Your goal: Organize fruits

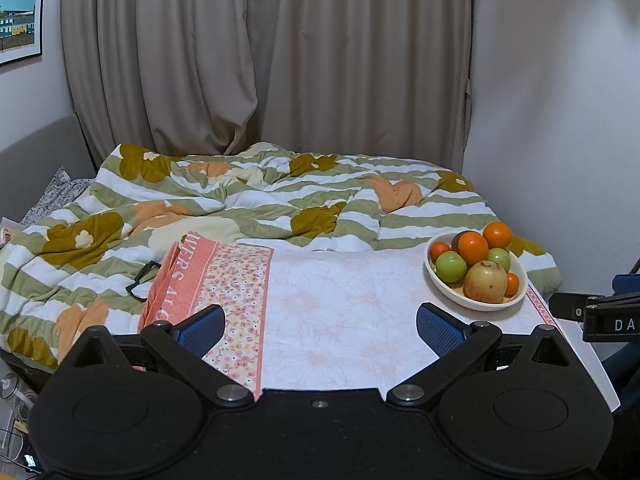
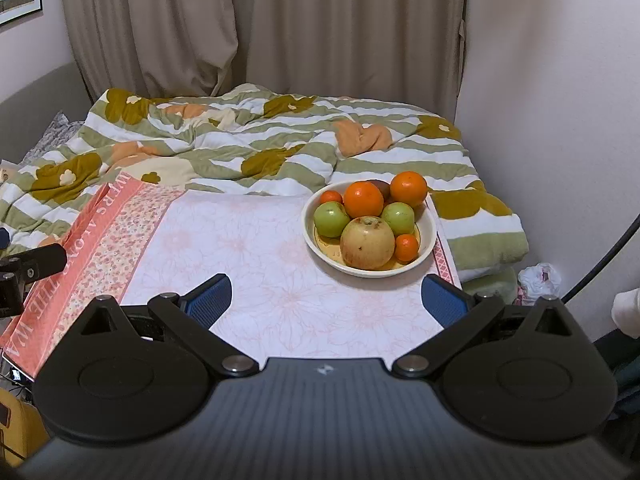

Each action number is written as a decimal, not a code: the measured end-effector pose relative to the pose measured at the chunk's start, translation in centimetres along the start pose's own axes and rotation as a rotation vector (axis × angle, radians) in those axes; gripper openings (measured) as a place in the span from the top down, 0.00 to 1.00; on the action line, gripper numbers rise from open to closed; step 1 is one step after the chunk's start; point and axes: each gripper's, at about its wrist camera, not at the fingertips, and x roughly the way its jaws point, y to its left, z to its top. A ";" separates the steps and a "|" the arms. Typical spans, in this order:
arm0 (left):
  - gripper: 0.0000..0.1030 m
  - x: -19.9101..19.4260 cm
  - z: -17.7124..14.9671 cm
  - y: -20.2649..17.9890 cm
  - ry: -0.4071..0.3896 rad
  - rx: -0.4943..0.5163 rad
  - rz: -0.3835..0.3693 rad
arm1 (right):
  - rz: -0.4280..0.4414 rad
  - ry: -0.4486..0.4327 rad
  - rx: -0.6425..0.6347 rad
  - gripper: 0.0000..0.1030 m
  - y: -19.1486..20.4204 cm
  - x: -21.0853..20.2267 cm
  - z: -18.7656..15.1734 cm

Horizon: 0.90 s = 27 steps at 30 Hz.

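My right tool [image 2: 326,300] hangs wide open and empty just short of the round, glossy cream bowl [image 2: 430,236], which sits ahead and slightly right on the desk [image 2: 260,280] with its flower-print cloth. My left tool [image 1: 320,326] is also spread wide, holding nothing, the bowl [image 1: 440,284] off to its right. Smooth oranges [image 2: 364,199], green apples [image 2: 331,219] and a speckled yellow apple [image 2: 367,242] fill it.

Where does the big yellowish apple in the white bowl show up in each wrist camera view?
Left wrist view: the big yellowish apple sits far right, at the near side of the white bowl.
Right wrist view: it sits right of centre, nearest the camera.
Shared landmark: the green-striped floral quilt behind the bowl.
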 end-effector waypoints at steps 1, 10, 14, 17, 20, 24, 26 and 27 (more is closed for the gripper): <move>0.00 0.0 0.0 0.0 0.000 0.001 0.000 | 0.000 0.000 -0.001 0.00 0.0 0.0 0.0; 0.00 -0.3 -0.3 -0.2 -0.006 0.008 0.005 | -0.001 0.003 0.000 0.00 -0.2 -0.1 -0.1; 0.00 -0.2 -0.4 -0.3 -0.006 0.008 0.005 | -0.002 0.002 0.001 0.00 -0.2 -0.1 -0.1; 0.00 -0.4 -0.4 -0.2 -0.007 0.005 0.007 | 0.000 0.002 0.001 0.00 -0.2 -0.1 -0.1; 0.00 -0.5 -0.5 -0.3 -0.008 0.006 0.008 | 0.000 0.003 0.001 0.00 -0.2 -0.1 -0.2; 0.00 -0.6 -0.4 -0.3 -0.008 0.008 0.012 | 0.001 0.002 0.002 0.00 -0.2 -0.1 -0.2; 0.00 -0.6 -0.4 -0.3 -0.008 0.008 0.012 | 0.004 0.000 0.002 0.00 -0.1 -0.2 -0.4; 0.00 -0.6 -0.4 -0.2 -0.007 0.008 0.013 | 0.005 0.001 0.002 0.00 0.0 -0.2 -0.5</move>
